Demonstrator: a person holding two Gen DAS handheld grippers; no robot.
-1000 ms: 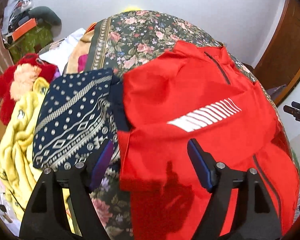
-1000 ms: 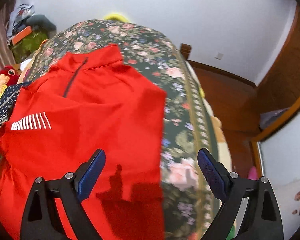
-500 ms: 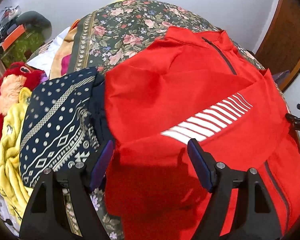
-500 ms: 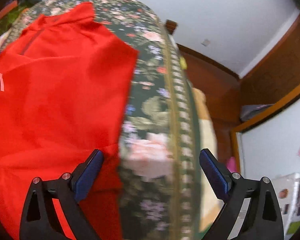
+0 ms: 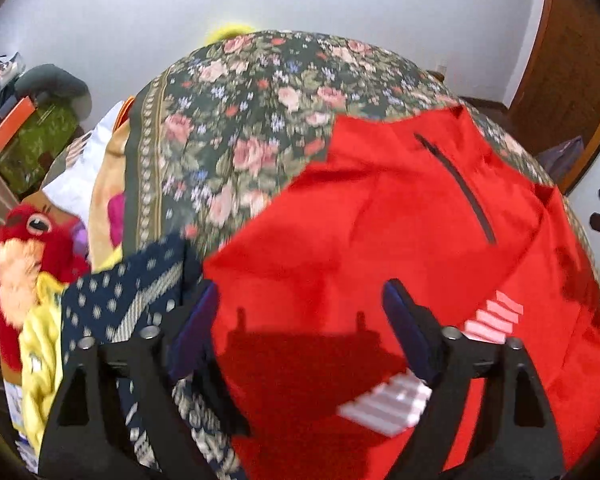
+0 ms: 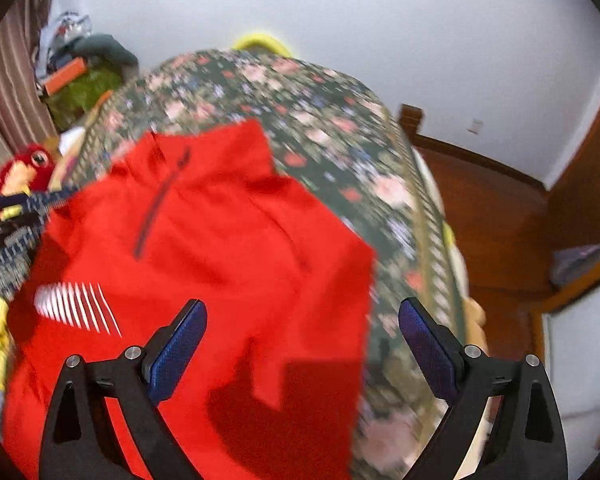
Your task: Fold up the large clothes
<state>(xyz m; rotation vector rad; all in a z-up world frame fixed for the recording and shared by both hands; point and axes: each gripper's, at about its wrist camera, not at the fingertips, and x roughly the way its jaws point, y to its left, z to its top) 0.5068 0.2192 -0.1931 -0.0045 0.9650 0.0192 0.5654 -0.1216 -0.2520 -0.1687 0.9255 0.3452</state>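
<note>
The floral bedspread (image 5: 260,120) takes up nearly everything ahead of you, and the red jacket (image 5: 380,240) lies spread on it, collar and zip toward the far wall, white stripes near your side. Here's the worry — the jacket's left edge butts right against the navy patterned cloth (image 5: 120,300), so if you close the left gripper (image 5: 300,320) low there, you may pinch both fabrics and drag the wrong one into the fold. On the other side, the jacket's right edge already sits doubled over with a loose flap near the bottom; grab only the top layer and the fold will likely bunch or skew. Both views are smeared with motion, so edges are hard to judge. Your left gripper is spread wide and empty, its left finger over the seam between the navy cloth and the jacket, its right finger over red fabric beside the stripes. Your right gripper (image 6: 304,340) gapes just as wide, holding nothing — left finger above the jacket, right finger out over bare bedspread, with the jacket's edge between them.
</note>
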